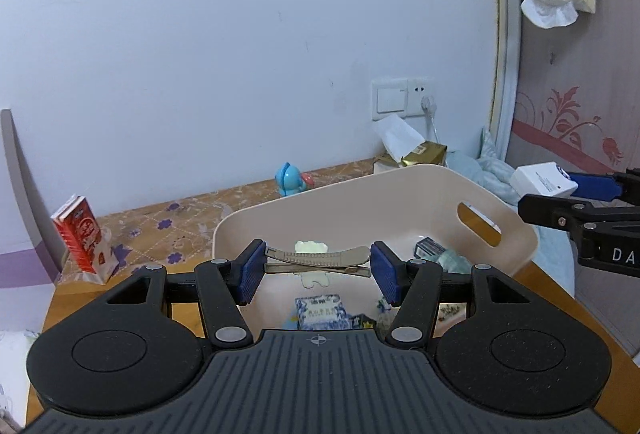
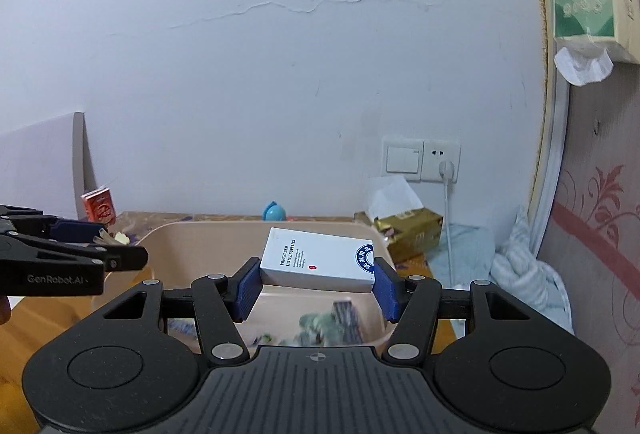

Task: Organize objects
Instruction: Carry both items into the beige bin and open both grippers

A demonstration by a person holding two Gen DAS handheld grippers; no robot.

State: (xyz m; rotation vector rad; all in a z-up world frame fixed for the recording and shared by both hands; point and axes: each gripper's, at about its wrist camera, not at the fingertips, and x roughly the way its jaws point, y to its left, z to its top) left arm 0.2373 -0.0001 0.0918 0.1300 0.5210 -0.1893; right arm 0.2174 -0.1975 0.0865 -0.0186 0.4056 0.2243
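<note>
While both hover over one bin (image 1: 472, 190), left gripper (image 1: 318, 266) clamps one hair clip (image 1: 316, 261) — right gripper (image 2: 316, 280) clamps one white box (image 2: 316, 260); milk carton (image 1: 80, 238) stands behind.

White box (image 2: 316, 260) clamped between the right gripper (image 2: 316, 282) pads reads "PREFERRED HOTEL SUPPLIES"; smaller lines under it and the blue round emblem's characters are too small to read. Left gripper (image 2: 72, 258) body, off to the right gripper's left: "GenRobot.AI". Right gripper's side seen from the left wrist: only "DA" visible, cut off at the frame edge.
</note>
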